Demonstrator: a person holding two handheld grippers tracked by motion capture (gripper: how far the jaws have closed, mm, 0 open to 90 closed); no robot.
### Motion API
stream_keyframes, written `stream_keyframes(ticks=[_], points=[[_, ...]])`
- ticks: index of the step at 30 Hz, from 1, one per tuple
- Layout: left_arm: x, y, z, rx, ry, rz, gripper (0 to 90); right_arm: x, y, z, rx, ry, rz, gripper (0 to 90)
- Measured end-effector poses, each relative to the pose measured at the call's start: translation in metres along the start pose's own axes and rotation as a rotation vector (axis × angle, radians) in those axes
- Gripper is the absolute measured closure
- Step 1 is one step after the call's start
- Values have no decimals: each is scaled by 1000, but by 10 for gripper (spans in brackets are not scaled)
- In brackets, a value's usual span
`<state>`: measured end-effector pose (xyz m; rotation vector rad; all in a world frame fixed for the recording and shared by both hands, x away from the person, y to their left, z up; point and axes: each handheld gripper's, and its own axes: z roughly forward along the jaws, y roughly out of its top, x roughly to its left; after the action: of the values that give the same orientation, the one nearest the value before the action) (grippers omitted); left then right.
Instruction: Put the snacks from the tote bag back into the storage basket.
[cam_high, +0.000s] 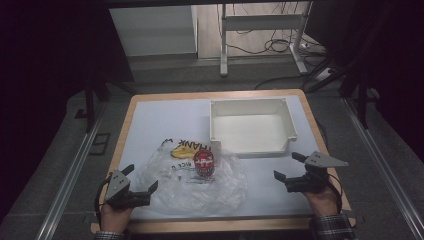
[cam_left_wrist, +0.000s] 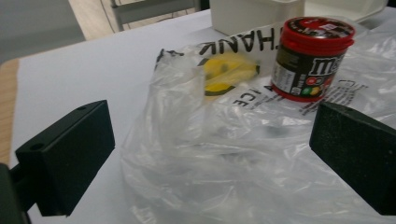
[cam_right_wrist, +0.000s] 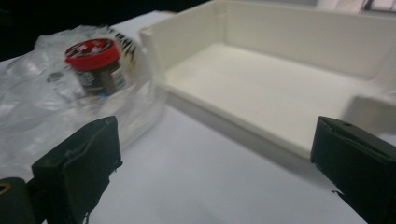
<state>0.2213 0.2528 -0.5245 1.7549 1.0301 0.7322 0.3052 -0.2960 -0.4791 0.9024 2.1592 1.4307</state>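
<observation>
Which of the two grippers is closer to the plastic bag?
The left gripper: its open jaws sit at the edge of the plastic bag. The right gripper is over bare table, near the white tray.

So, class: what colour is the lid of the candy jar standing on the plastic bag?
Red lid, clearest in the left gripper view.

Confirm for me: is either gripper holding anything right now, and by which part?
Nothing is held. The left gripper is open beside the clear crinkled plastic bag, and the right gripper is open near the empty white plastic bin.
</observation>
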Motion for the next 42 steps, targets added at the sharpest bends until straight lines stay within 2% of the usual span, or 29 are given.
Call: stream_keyframes(ticks=[2,5,7,9,12,15,22,29,33,42], points=[[0,1,1,2,-11,-7,0,-7,-2,-3,-5,-6,-7,20],[-2,2,2,5,-24,-5,1,-13,-5,-3,-13,16,1,20],[-5,2,3,10,-40,4,1,-11,-5,-2,-12,23,-4,20],[-6,2,4,11,-50,9,1,-7,-5,1,5,7,-33,21],[-6,3,7,15,-64,9,0,-3,-5,7,13,17,-26,19],[-6,3,8,16,-62,11,0,-3,-5,9,14,16,-35,12],[-6,3,7,9,-57,12,0,-6,-6,6,0,25,3,12],[-6,3,8,11,-57,11,0,-3,-5,9,17,23,-21,12],[-6,3,7,9,-55,7,0,-3,-5,9,11,31,-16,10],[-6,4,7,19,-66,-5,0,4,-2,14,25,61,-47,10]])
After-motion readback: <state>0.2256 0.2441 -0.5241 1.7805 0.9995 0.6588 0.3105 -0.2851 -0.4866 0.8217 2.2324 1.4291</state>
